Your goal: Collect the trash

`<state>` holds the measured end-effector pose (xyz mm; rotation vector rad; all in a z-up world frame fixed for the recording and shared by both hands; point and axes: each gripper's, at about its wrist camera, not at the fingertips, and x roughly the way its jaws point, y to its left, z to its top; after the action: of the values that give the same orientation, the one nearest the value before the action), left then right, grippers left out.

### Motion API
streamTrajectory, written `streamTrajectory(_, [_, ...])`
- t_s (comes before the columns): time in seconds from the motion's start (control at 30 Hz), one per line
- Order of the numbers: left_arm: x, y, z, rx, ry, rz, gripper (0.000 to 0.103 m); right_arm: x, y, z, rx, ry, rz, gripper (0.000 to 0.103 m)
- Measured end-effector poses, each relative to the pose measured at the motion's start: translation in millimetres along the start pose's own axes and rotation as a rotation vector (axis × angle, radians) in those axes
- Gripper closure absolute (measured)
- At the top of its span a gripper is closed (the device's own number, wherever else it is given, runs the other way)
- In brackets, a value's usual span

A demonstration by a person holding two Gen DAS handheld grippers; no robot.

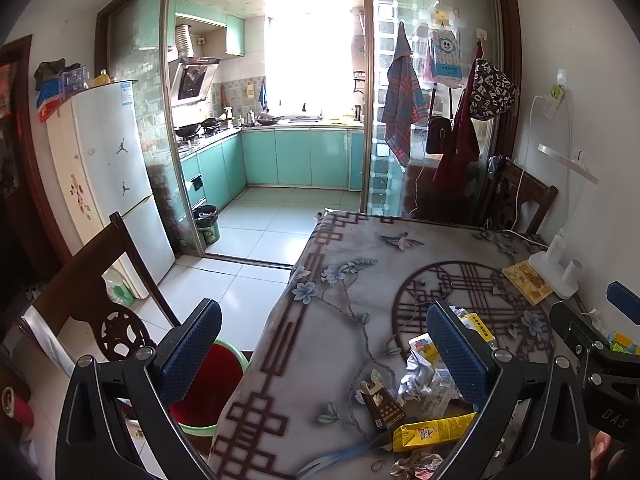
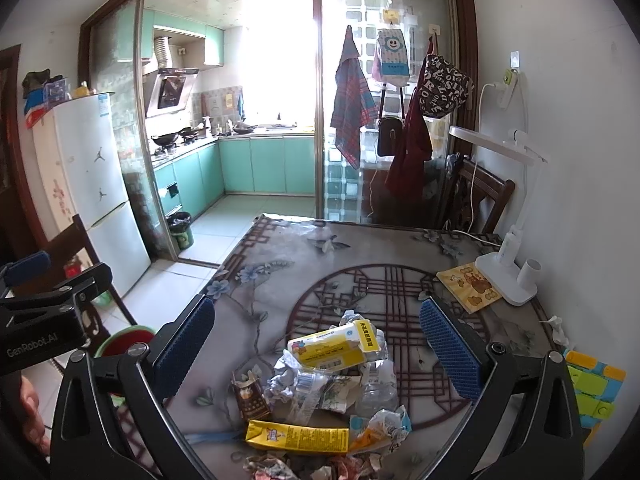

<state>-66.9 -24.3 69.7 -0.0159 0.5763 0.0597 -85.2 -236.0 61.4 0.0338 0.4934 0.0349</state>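
The right wrist view looks squarely onto the trash pile [image 2: 320,384] on the patterned tablecloth [image 2: 280,280]: a white-and-yellow carton [image 2: 334,346] on top, crumpled paper [image 2: 286,380], a crushed clear plastic bottle [image 2: 374,390], a small brown box [image 2: 250,396] and a long yellow drink carton [image 2: 298,436] at the near edge. The left wrist view shows the same heap only at its lower right, partly behind a blue pad, but shows more of the green basin [image 1: 208,396] with a red inside, standing below the table's left edge near a dark wooden chair [image 1: 100,288]; what lies in the basin cannot be told. The right view alone shows the white desk lamp [image 2: 508,276] whole and the coloured block toy [image 2: 592,392] at the table's right edge. The left gripper [image 1: 324,360] is spread wide, holding nothing, one pad over the basin and the other over the pile. The right gripper [image 2: 316,352] is equally wide and empty, its pads apart on either side of the trash and touching none of it. A black-lined bin [image 2: 180,230] stands by the kitchen doorway.
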Motion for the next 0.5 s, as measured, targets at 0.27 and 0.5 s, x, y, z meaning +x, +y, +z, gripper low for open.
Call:
streamTrajectory(0.27, [0.9,-0.7,0.4,0.001,0.002,0.001,0.000,2.1,-1.5,0.7,0.005,0.009,-0.006,0.000])
streamTrajectory(0.5, [1.3,-2.3,1.5,0.001,0.002,0.002,0.000,3.8,-2.0,0.8,0.006,0.014,-0.006,0.000])
